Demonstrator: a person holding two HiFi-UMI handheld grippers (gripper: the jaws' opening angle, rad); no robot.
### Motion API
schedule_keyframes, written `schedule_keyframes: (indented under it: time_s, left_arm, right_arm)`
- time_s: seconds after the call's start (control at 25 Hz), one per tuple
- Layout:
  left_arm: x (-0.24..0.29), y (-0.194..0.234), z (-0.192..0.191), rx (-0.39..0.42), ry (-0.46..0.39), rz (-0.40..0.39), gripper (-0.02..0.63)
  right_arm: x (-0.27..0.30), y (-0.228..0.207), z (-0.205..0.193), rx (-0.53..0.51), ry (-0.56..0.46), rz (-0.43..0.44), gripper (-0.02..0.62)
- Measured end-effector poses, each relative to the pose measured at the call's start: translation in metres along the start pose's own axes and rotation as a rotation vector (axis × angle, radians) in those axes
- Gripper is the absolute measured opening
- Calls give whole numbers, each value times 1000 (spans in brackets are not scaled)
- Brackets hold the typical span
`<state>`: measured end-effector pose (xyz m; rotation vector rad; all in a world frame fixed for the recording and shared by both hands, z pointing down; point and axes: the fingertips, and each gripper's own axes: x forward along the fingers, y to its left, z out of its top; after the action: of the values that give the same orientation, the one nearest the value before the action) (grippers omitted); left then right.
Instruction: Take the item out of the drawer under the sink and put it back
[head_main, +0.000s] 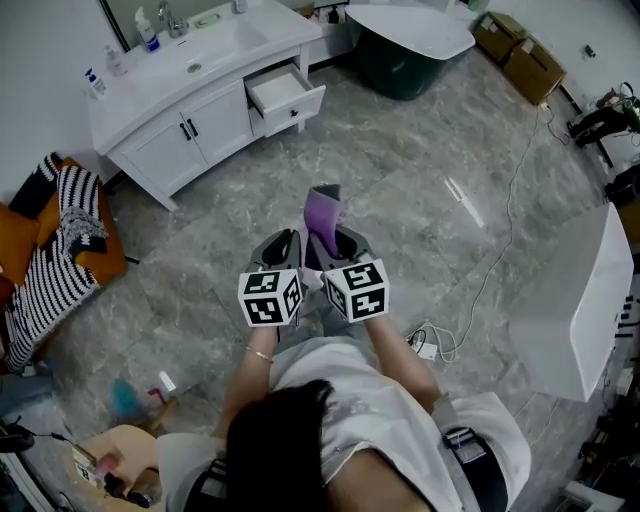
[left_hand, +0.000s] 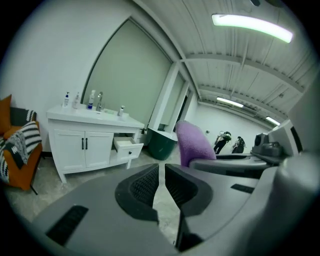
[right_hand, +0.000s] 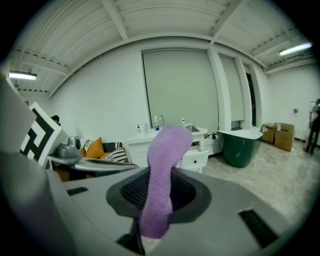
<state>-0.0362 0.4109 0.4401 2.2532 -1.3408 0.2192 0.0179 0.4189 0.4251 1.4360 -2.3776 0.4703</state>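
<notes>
In the head view both grippers are held side by side over the grey marble floor, well short of the white sink cabinet (head_main: 200, 115). Its upper right drawer (head_main: 283, 90) stands pulled out. My right gripper (head_main: 336, 246) is shut on a purple fluffy cloth (head_main: 322, 212), which sticks up and forward past the fingertips. The right gripper view has the cloth (right_hand: 163, 160) pinched upright between the pads of that gripper (right_hand: 160, 186). The pads of my left gripper (left_hand: 161, 172) are together with nothing between them. Beyond it are the open drawer (left_hand: 128, 146) and the cloth (left_hand: 193, 144).
A dark green bathtub (head_main: 405, 50) stands right of the cabinet, with cardboard boxes (head_main: 520, 52) beyond it. An orange sofa with a striped cushion (head_main: 55, 245) is at the left. A white cable (head_main: 492, 262) runs over the floor, and a white tub (head_main: 585, 300) sits at the right.
</notes>
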Motion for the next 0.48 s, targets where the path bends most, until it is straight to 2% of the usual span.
schedule_keyframes:
  time_s: [0.08,0.48]
  left_arm:
    - [6,3,0,15,7,17,43]
    - [38,20,5,-12,19,65,43]
  right_arm:
    - [3,-6,5,6,-7,2,97]
    - [37,-37,19,16,-14,25,97]
